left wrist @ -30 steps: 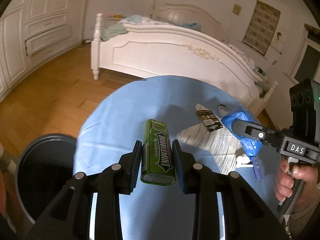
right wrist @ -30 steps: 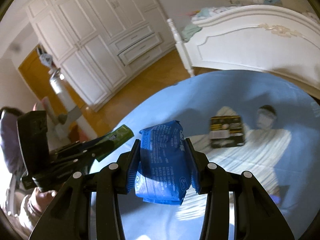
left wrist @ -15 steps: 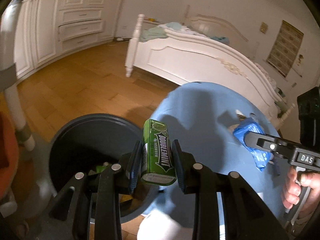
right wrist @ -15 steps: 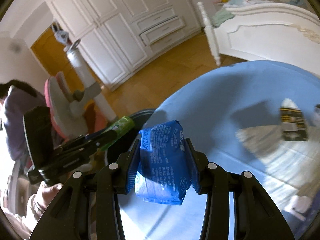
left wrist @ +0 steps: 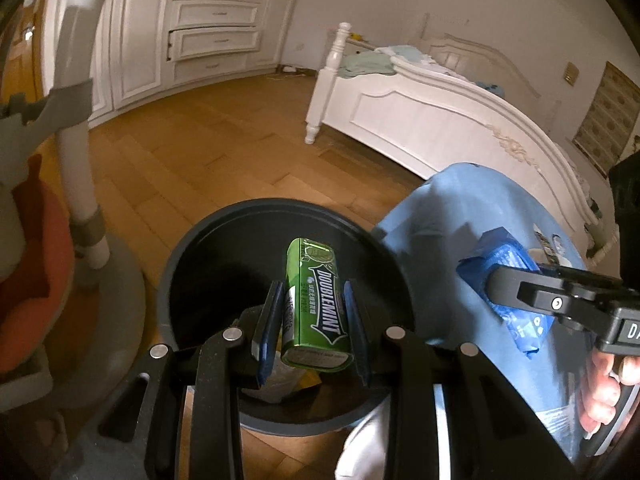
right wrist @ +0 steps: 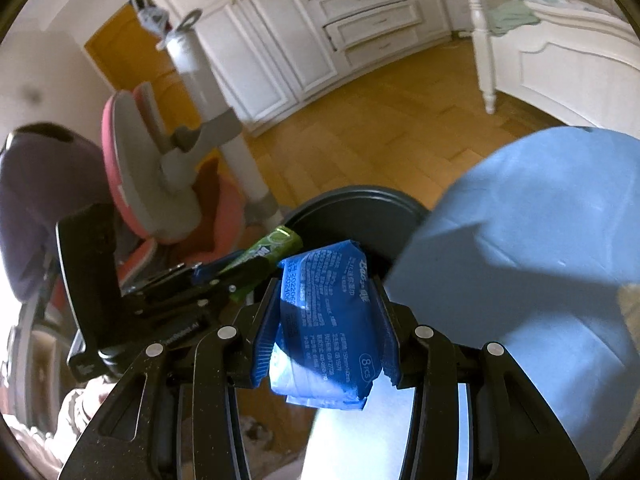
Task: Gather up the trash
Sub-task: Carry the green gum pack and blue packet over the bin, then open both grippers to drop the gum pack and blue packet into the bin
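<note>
Dim warm room, hard shadows on the blue tablecloth (right wrist: 540, 220), fisheye-bent edges, slight blur.

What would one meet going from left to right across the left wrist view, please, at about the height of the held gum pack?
Orange chair seat → dark bin → green Doublemint gum pack held in the left gripper → blue tablecloth → blue wipes packet held in the right gripper.

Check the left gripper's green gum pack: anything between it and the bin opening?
Nothing visible. The green gum pack, clamped in the left gripper, hangs over the open mouth of the dark bin; only trash already inside lies below. The right gripper sits off to the side.
</note>
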{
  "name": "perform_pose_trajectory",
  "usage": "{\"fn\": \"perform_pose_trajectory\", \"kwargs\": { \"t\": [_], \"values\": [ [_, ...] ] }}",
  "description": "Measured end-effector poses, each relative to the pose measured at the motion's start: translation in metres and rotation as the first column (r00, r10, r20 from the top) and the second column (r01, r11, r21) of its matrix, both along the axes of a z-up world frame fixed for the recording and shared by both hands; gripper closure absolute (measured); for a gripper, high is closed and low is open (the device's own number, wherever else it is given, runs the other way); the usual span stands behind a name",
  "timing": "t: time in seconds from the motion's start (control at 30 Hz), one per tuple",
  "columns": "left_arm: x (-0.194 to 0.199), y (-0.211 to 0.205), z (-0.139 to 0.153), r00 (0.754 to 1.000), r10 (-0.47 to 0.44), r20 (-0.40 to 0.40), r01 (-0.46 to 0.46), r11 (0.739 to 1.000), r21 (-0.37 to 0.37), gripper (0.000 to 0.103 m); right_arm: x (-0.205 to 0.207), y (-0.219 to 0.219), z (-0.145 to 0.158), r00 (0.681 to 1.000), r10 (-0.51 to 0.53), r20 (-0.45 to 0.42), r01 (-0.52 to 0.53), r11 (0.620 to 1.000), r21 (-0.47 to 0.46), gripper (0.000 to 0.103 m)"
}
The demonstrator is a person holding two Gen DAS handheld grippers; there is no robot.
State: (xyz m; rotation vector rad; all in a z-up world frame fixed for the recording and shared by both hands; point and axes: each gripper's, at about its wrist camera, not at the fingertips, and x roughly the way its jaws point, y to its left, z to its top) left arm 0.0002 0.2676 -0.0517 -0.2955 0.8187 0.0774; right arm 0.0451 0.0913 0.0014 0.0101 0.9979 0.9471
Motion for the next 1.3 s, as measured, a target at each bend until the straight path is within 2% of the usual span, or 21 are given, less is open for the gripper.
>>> {"fn": "perform_pose_trajectory", "kwargs": {
  "t": [0.37,0.63,0.9,1.3],
  "values": [
    [0.003,0.019,-0.03,0.997,0.037,-0.069,-0.037,0.999,-0.005,0.071,-0.003,0.068,-0.022,0.996,0.08,0.029,-0.075,0.987,-0.139,0.06],
    [0.008,0.03,-0.047,0.993,0.049,-0.105,-0.05,0.999,-0.011,0.071,0.002,0.094,-0.041,0.996,0.087,0.028,-0.079,0.972,-0.223,0.059],
    [0.008,0.034,-0.058,0.99,0.059,-0.132,-0.063,0.998,-0.024,0.071,0.003,0.102,-0.048,0.995,0.093,0.04,-0.08,0.965,-0.251,0.06],
    [0.01,0.029,-0.064,0.987,0.053,-0.149,-0.057,0.998,-0.022,0.071,0.005,0.098,-0.049,0.994,0.096,0.043,-0.083,0.966,-0.244,0.058]
  ]
}}
